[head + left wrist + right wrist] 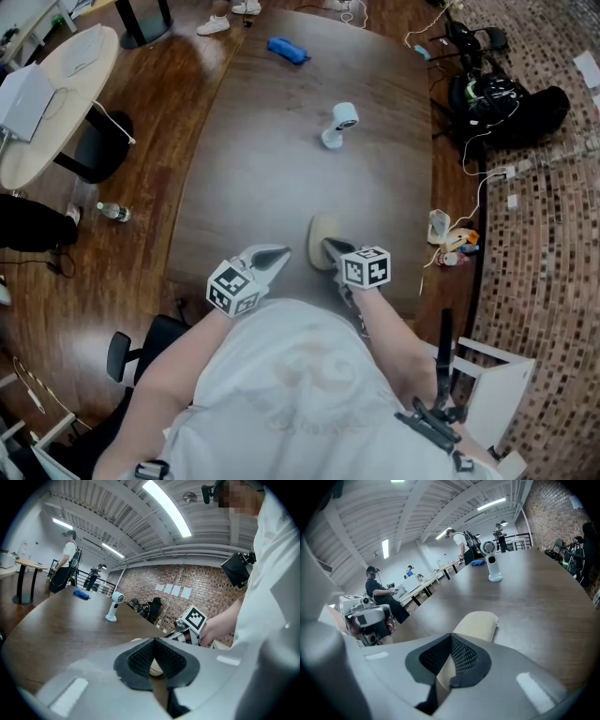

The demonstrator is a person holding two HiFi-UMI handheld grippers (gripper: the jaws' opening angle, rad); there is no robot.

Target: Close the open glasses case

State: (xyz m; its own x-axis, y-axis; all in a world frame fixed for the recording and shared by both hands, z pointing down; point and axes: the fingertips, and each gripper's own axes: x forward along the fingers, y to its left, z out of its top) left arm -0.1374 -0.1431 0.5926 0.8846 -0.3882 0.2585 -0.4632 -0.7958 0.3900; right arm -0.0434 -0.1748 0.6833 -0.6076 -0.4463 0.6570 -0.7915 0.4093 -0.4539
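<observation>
The left gripper has its fingers closed, tips meeting, with nothing gripped between them. Through the narrow gap behind the tips, its own view shows a sliver of the beige glasses case, which lies on the table just beyond the tips and a little to their right. In the head view the left fingertips are near the case but apart from it.

The right gripper also has its fingers brought together at the tips. They sit over the near end of the glasses case. The case runs straight ahead from them, and more of its beige surface shows in the slot beneath the pads. I cannot tell whether the tips press on the case or hang just above it. They do not pinch it. From above, the glasses case reads as one rounded oval with its lid down, and a seam shows along the side to the right of the right fingers.

The two grippers angle toward each other, with the case between and ahead of their tips.

Well ahead of both pairs of fingers, a small white device stands upright on the table. Farther still, near the far edge, lies a blue pouch.
</observation>
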